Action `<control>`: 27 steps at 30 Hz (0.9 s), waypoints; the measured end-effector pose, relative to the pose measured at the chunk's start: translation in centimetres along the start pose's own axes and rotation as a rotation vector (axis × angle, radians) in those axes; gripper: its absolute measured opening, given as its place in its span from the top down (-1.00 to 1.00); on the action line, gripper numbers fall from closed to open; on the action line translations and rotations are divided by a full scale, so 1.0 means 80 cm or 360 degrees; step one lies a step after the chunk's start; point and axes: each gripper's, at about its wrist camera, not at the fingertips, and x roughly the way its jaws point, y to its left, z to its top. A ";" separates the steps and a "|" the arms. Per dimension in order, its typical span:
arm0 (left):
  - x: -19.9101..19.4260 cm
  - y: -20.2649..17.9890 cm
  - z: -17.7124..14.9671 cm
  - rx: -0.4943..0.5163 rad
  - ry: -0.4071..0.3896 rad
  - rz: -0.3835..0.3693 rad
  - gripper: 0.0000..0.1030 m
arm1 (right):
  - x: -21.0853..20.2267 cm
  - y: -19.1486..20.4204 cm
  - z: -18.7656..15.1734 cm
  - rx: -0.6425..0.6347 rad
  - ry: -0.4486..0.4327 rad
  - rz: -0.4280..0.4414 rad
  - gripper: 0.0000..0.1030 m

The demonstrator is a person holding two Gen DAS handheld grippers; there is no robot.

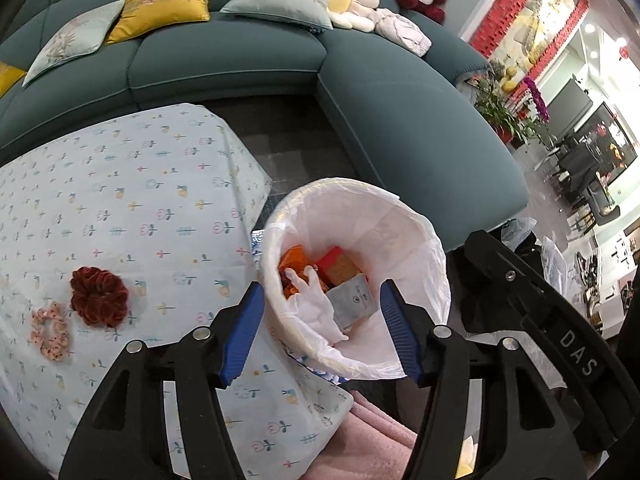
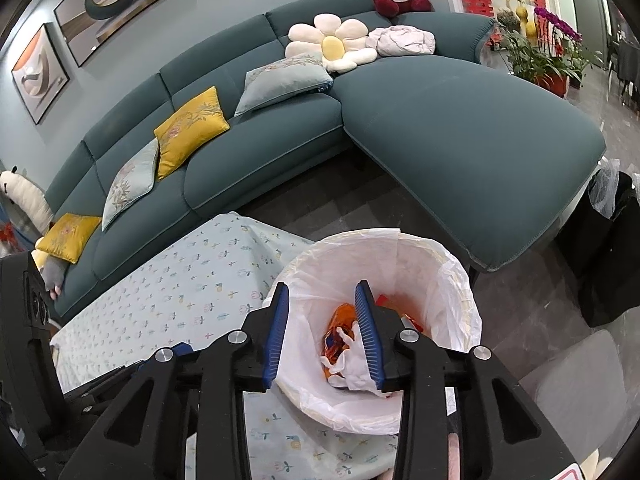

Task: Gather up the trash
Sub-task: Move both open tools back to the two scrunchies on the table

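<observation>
Left wrist view: a teal sectional sofa (image 1: 248, 56) stands behind the desk (image 1: 120, 200) with its flowered cloth, and a bin (image 1: 436, 256) lined with a white bag sits at the desk's corner. The left gripper (image 1: 322, 330) hangs above the bin, fingers (image 1: 244, 336) released and empty. In the bin, below and between them, lie a white glove (image 1: 316, 308), a silver packet (image 1: 354, 300) and orange wrappers (image 1: 294, 264). The right gripper (image 2: 322, 334), seen from its own wrist, is also parted and empty over the glove (image 2: 352, 364). Two scrunchies (image 1: 98, 296) rest on the desk.
</observation>
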 end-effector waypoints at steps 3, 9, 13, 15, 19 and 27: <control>-0.008 0.016 -0.002 -0.0035 -0.0013 0.0014 -0.11 | -0.002 0.013 -0.001 -0.0029 0.0003 0.0004 0.29; -0.027 0.052 -0.006 -0.0105 -0.0037 0.0058 -0.12 | -0.003 0.045 -0.010 -0.0091 0.0018 0.0022 0.21; -0.040 0.080 -0.010 -0.0154 -0.0058 0.0089 -0.13 | -0.002 0.073 -0.019 -0.0137 0.0040 0.0051 0.21; -0.047 0.097 -0.013 -0.0188 -0.0068 0.0108 -0.13 | -0.001 0.084 -0.023 -0.0158 0.0050 0.0063 0.21; -0.059 0.128 -0.020 -0.0240 -0.0082 0.0144 -0.13 | 0.001 0.116 -0.036 -0.0219 0.0077 0.0091 0.17; -0.082 0.212 -0.046 -0.0391 -0.0099 0.0238 -0.24 | 0.014 0.176 -0.066 -0.0321 0.0142 0.0136 0.08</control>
